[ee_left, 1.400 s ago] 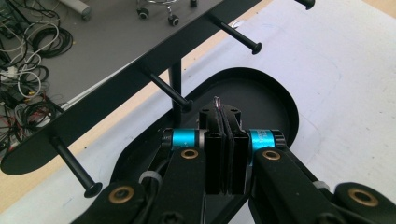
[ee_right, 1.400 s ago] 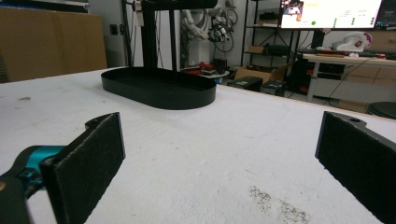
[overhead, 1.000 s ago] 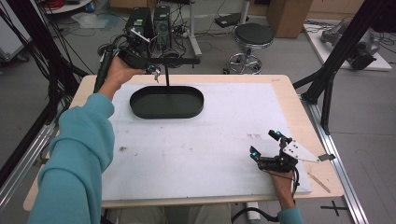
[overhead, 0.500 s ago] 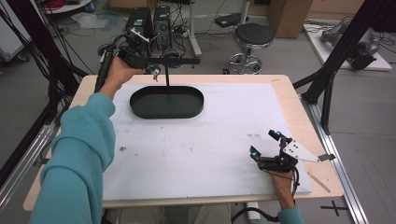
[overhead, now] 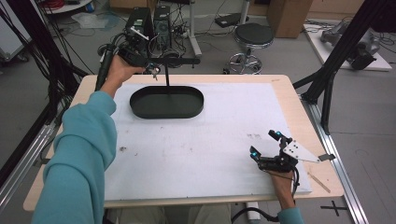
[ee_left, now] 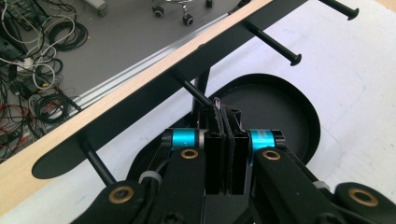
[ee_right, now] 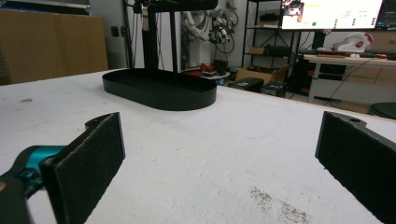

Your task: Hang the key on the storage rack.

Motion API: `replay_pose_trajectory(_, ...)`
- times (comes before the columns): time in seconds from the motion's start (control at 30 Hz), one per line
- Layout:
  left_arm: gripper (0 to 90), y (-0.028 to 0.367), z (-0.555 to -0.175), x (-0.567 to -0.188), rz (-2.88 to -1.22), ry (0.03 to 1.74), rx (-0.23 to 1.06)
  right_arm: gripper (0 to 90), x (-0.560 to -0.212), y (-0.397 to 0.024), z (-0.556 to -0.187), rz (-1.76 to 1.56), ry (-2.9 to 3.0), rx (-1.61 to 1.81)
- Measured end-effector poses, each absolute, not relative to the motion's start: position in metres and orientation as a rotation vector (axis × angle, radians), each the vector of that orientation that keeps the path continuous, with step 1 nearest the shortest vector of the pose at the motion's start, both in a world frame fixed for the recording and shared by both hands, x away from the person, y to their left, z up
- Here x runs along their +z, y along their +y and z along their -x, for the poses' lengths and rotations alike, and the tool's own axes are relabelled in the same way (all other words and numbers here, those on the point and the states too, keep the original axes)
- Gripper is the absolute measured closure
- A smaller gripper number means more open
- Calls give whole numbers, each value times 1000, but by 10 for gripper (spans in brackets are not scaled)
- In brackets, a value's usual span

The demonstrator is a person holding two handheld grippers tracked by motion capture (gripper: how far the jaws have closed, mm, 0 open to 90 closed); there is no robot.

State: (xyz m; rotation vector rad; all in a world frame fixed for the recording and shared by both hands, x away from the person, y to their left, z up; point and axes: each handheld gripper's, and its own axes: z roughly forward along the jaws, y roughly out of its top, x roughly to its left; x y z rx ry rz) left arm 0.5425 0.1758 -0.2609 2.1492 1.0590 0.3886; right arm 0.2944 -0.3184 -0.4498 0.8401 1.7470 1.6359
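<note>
Workshop clutter, including cables, computer towers and a round stool (overhead: 253,35), is seen on the grey floor beyond a wooden tabletop (overhead: 289,100) covered by a white mat (overhead: 210,144). A black oval tray (overhead: 166,101) is positioned on the far left part of the mat, and a thin upright post (overhead: 166,79) is seen rising from it to a black horizontal bar (ee_left: 154,100) fitted with round-headed pegs (ee_left: 275,43). The bar's far end is cut off at the frame edge in the left gripper view, and the post's base is hidden behind the fingers there.

The left gripper (overhead: 152,70) is held above the far rim of the tray, close to the bar, by a hand with a teal sleeve (overhead: 79,154). Its fingers (ee_left: 215,140) are closed together, and a thin metallic item (ee_left: 217,101), too small to identify, is pinched at their tips. Whether that item touches a peg cannot be told.

The right gripper (overhead: 266,144) is rested low on the near right part of the mat, well apart from the tray. Its fingers (ee_right: 88,161) are spread wide with nothing between them. A faint dark smudge (ee_right: 275,205) is seen on the mat between them.
</note>
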Motion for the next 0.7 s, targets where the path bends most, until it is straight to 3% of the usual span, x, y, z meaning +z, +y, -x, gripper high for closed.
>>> replay_pose_trajectory(0.43, 885, 181, -547, -262, -2095, 1028, 448, 5, -450, -318, -294, -837, 1743, 1637)
replay_pose_trajectory(0.6, 600, 191, -540, -257, -2037, 896, 547, 5, -450, -318, -294, -841, 1742, 1640)
replay_pose_trajectory(0.7, 442, 195, -530, -253, -1970, 856, 530, 6, -450, -318, -294, -838, 1747, 1637)
